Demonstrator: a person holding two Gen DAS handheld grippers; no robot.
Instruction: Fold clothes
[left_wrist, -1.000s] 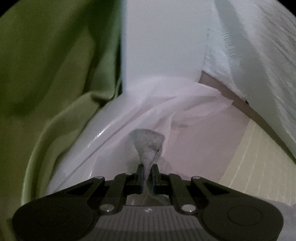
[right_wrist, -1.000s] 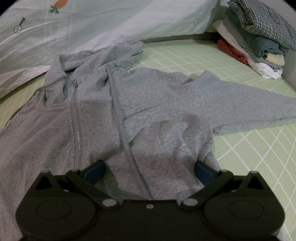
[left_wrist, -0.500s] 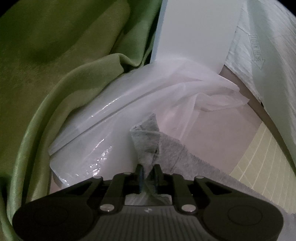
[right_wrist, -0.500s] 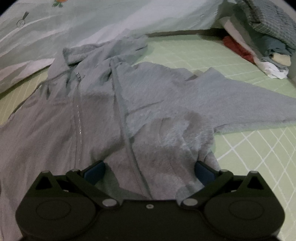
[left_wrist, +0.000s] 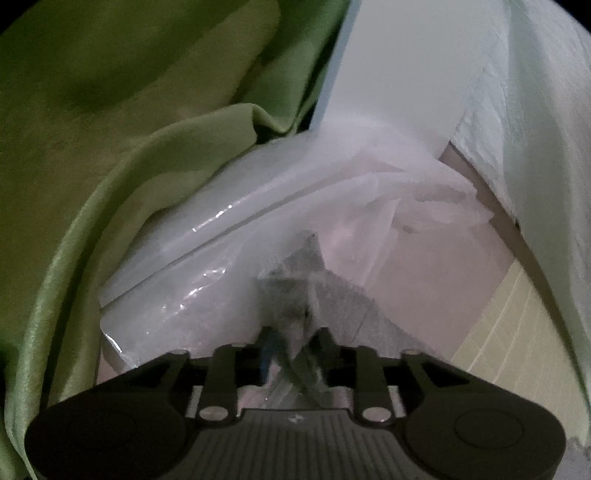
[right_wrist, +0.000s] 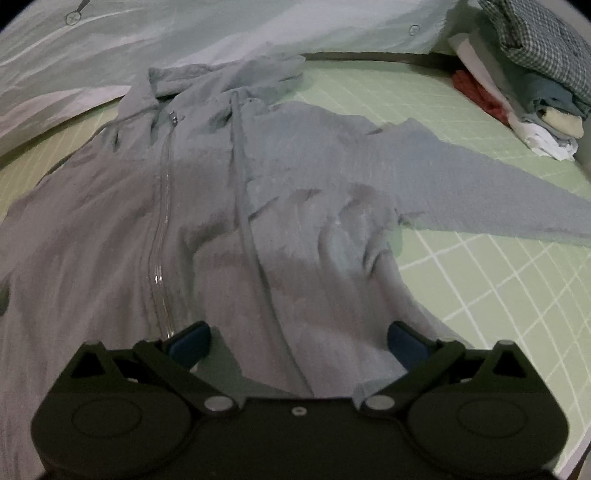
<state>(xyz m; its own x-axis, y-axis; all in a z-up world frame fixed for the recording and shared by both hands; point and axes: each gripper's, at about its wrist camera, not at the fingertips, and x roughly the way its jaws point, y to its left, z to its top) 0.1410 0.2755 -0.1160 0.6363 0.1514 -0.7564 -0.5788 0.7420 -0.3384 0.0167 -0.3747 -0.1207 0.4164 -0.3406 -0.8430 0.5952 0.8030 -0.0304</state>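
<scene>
Sleeve tip slack, left fingers opening.

grey hoodie flat on green mat; right gripper jaws wide over hem; clothes stack far rt

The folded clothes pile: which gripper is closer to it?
Right. The right gripper hovers open over the grey hoodie, with the clothes pile beyond. The left gripper, jaws opening around grey fabric, doesn't see it.

Curtain: green curtain, hanging in folds at left.
Plastic: clear plastic sheet, crumpled beside the curtain.
Mat: green mat with white grid lines.
Bedding: pale sheet behind the mat.
</scene>
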